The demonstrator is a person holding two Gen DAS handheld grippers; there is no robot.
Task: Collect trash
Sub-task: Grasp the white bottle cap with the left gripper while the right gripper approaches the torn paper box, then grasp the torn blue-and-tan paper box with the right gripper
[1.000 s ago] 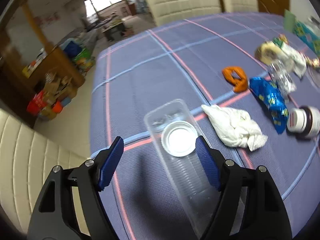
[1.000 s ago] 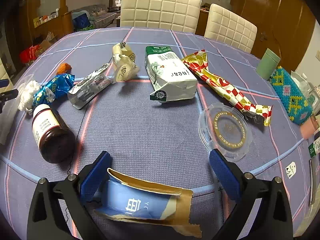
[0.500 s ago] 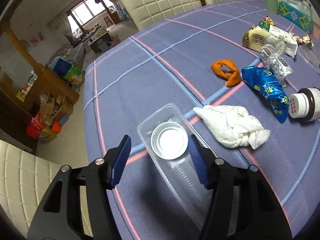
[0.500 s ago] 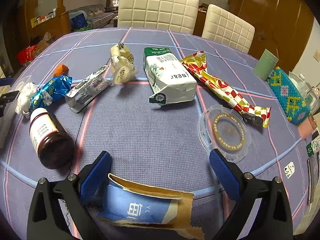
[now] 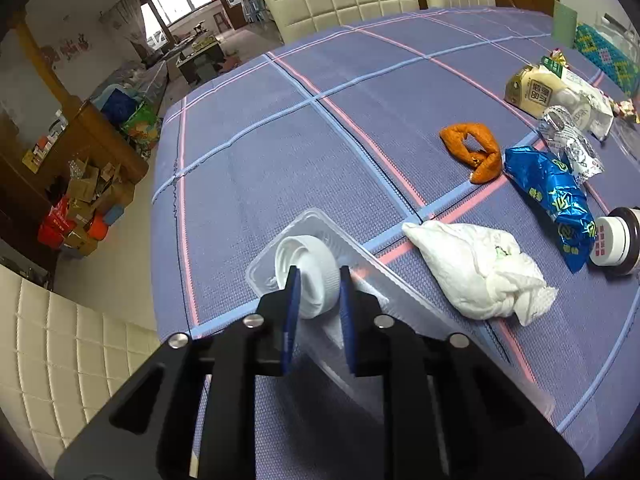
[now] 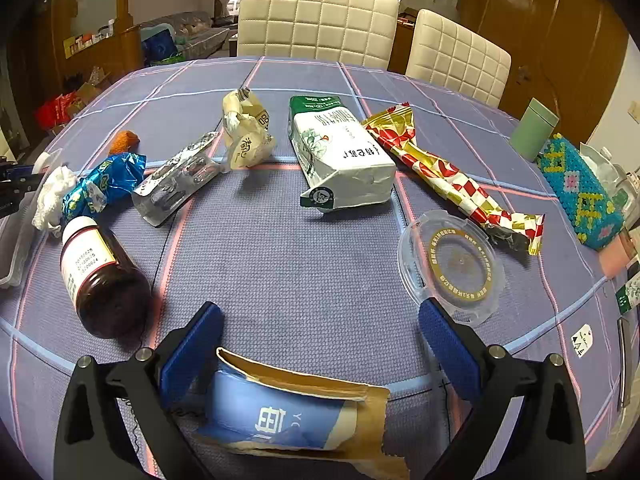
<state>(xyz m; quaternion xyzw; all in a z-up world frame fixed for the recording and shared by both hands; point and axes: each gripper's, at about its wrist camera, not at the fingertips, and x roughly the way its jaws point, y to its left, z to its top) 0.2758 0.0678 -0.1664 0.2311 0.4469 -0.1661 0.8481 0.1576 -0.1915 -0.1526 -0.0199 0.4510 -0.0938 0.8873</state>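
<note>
My left gripper (image 5: 316,280) has its 2 blue jaws pinching a white ribbed plastic cap (image 5: 306,270), which sits at the far end of a clear rectangular plastic tray (image 5: 360,264) lying on the purple checked desk (image 5: 260,160). Just right of the tray lies a crumpled white tissue wad (image 5: 478,270), and beyond it a curl of orange peel (image 5: 474,148), a crinkled blue foil wrapper (image 5: 554,196) and a silver blister pack (image 5: 570,142).

My right gripper (image 6: 318,328) has its jaws spread wide — nothing between the pads, though a torn blue-and-brown paper pouch (image 6: 296,412) lies on the desk beneath them. To its left a dark brown glass bottle with a white label (image 6: 98,270) rests on its side. Farther off lie a white-and-green milk carton (image 6: 340,160), a red-and-gold checked wrapper (image 6: 448,176) and a crumpled cream wrapper (image 6: 246,136). A clear round plastic lid with a gold ring (image 6: 454,264) lies just beyond my right jaw.
</note>
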